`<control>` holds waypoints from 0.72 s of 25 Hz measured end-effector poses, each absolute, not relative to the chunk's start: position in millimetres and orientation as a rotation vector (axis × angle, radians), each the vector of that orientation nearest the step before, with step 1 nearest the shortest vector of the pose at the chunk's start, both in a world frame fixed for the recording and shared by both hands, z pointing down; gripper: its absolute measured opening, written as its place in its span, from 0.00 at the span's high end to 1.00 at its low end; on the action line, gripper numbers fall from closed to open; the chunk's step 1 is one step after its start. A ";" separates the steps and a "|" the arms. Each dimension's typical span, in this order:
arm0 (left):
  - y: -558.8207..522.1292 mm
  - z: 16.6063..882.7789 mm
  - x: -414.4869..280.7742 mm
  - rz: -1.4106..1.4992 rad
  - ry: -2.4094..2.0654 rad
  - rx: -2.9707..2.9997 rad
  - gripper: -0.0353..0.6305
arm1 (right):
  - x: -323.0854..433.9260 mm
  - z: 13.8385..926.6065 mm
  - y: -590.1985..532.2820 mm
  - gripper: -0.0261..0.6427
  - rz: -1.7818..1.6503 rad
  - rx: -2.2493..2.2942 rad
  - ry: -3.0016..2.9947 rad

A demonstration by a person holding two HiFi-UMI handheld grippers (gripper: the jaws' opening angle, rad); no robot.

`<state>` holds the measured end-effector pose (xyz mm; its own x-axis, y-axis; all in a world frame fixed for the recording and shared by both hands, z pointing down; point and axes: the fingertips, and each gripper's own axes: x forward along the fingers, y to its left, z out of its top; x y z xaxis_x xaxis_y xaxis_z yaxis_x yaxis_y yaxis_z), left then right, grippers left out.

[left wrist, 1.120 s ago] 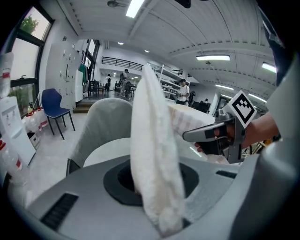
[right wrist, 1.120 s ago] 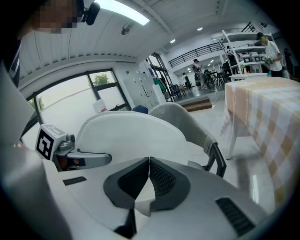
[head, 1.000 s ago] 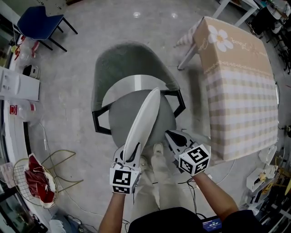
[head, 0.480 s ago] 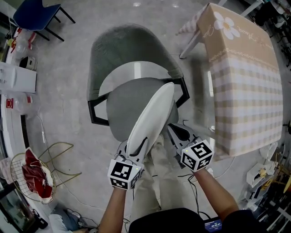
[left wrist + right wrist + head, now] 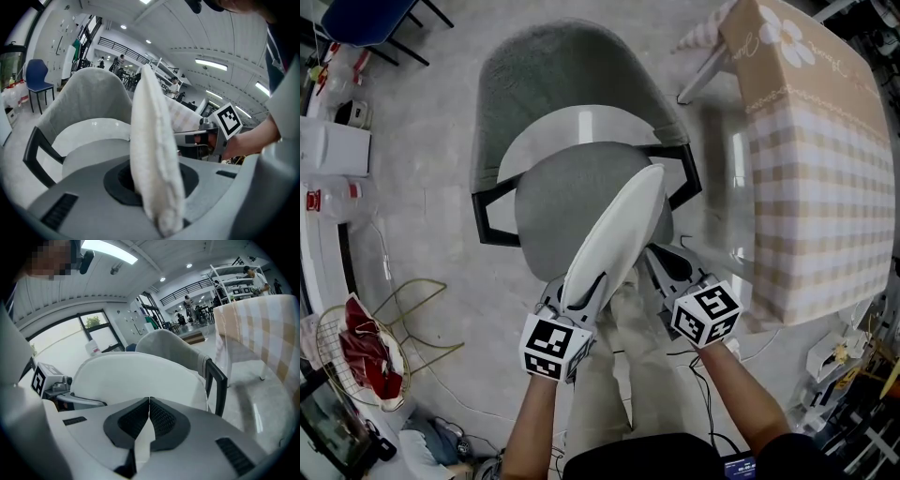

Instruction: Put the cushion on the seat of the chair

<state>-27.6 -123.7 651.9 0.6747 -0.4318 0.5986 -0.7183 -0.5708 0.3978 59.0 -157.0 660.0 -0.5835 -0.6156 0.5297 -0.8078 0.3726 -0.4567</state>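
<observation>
L gripper (image 5: 155,190) clamps the cushion (image 5: 614,239) at its near end. R gripper (image 5: 149,401) tips are pressed together, prob. nipping its side edge. Cushion stands on edge over the chair seat (image 5: 558,202). Looks light, soft, floppy: pinch the rim w/ both, well apart, to stop sag.

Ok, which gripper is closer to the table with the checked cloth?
Right. The right gripper sits between the cushion and the table; the left gripper is on the cushion's far side.
</observation>
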 end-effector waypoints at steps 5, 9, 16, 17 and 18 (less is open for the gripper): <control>-135.0 661.6 -38.4 0.582 -0.881 2.226 0.85 | 59.3 677.9 -158.5 0.93 1.034 1.243 -2.353; -141.7 669.1 -47.7 0.609 -0.903 2.230 0.85 | 53.1 687.1 -160.0 0.93 1.045 1.223 -2.356; -148.2 682.9 -62.3 0.643 -0.985 2.217 0.85 | 40.3 699.6 -157.6 0.93 1.057 1.153 -2.371; -149.4 685.2 -64.6 0.649 -0.995 2.215 0.85 | 39.7 701.5 -156.4 0.93 1.060 1.145 -2.370; -150.5 687.5 -67.0 0.658 -1.005 2.212 0.85 | 39.4 703.6 -154.8 0.93 1.064 1.138 -2.368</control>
<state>-67.0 -150.5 687.5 0.5878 -0.4825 0.6494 -0.7881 -0.5227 0.3250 39.4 -154.8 703.6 -0.6385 -0.5413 0.5471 -0.7685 0.4100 -0.4913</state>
